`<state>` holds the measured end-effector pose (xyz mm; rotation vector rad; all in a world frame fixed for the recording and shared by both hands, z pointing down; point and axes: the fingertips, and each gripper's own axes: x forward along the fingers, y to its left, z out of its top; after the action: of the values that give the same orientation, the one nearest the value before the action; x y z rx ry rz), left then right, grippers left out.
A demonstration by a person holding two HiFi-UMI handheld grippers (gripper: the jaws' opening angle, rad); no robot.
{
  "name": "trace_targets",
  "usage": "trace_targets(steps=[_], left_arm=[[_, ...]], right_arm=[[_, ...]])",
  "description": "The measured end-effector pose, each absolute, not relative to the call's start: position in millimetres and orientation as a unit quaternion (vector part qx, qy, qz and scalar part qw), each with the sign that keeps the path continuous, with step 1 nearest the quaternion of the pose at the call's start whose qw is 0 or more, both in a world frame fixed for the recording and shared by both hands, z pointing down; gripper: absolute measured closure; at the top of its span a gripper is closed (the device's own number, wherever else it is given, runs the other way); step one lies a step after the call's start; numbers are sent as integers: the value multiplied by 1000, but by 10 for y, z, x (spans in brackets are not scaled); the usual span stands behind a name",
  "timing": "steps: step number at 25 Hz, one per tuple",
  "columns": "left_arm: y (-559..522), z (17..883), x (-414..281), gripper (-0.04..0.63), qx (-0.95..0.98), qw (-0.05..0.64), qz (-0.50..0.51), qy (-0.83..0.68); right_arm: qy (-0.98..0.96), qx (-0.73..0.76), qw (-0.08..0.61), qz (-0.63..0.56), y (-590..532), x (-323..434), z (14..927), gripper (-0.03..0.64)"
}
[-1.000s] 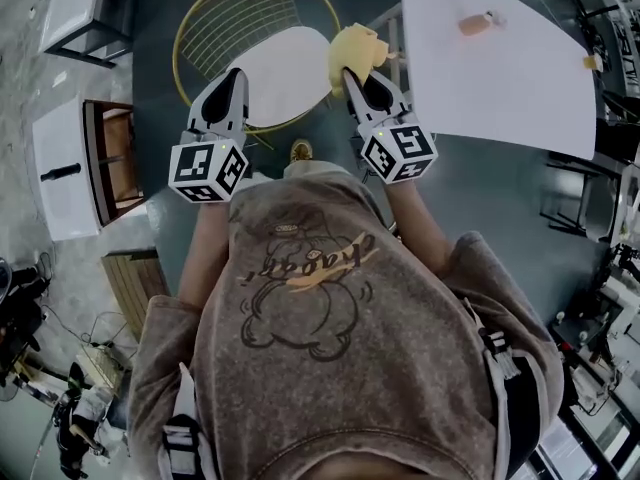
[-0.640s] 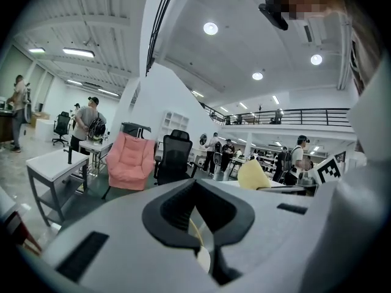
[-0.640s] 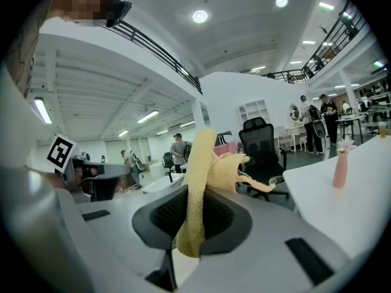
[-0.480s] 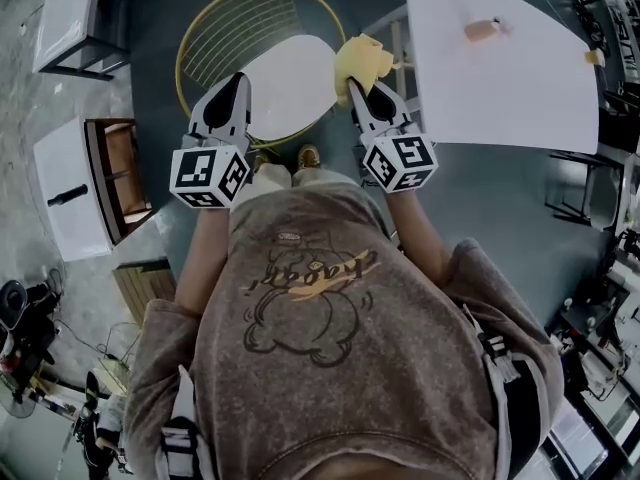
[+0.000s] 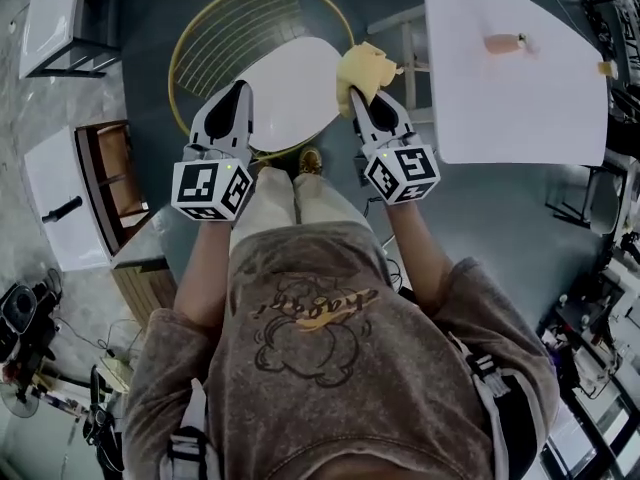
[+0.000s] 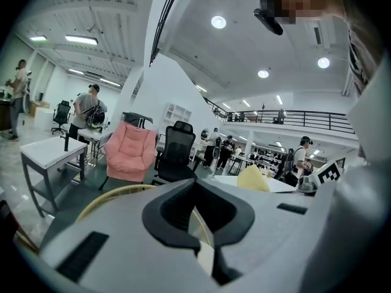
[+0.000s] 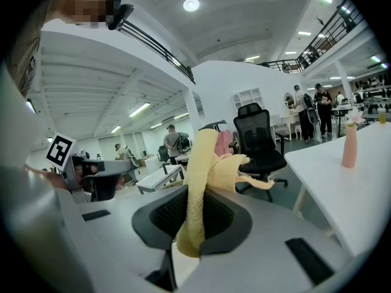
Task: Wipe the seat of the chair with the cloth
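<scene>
Right gripper [image 7: 194, 223]: its jaws were clamped on the yellow cloth [image 7: 203, 174], which stood up out of the pads in a bunched fold, with a loose tail flopping to the table side.
Left gripper [image 6: 199, 222]: its jaws were drawn together with nothing between them. In the head view it was held over the near left part of the chair.
Cloth position: it was carried in the air just beside the right edge of the white seat [image 5: 290, 86]. No view showed it pressed to the seat.
Chair: the pale oval seat sat inside a gold wire hoop [image 5: 205, 30], directly ahead of the person's legs.
Table [image 5: 500, 108]: white, just right of the chair, with a small pink bottle [image 5: 503, 43] lying well apart from the grippers.
Stage, as judged: wiping had not begun, and the cloth needed to come down onto the seat.
Risk, slip: the pinch took only a narrow fold, so a hard drag might pull the cloth free.
Risk, scrape: little fabric stood proud of the tips, so a steep approach could put bare jaw on the seat.
Risk, chair shift: a sideways stroke might slide the chair, since the left gripper was not bracing it.
Risk, snag: the loose tail could catch on the wire hoop.
</scene>
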<state>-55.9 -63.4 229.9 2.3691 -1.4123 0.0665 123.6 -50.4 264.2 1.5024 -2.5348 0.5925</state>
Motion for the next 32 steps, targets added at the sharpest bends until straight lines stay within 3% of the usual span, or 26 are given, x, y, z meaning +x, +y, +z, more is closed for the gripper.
trace_targets(steps=[21,32], left_arm=[[-1218,4003,-510,586,835,223,36,-502],[-1087,4117,-461,586,827,237,45,-507]], right_arm=[[-855,461,92,220,-1019,960,4284,555],[-860,456,142,182,-1284,1071,4549,555]])
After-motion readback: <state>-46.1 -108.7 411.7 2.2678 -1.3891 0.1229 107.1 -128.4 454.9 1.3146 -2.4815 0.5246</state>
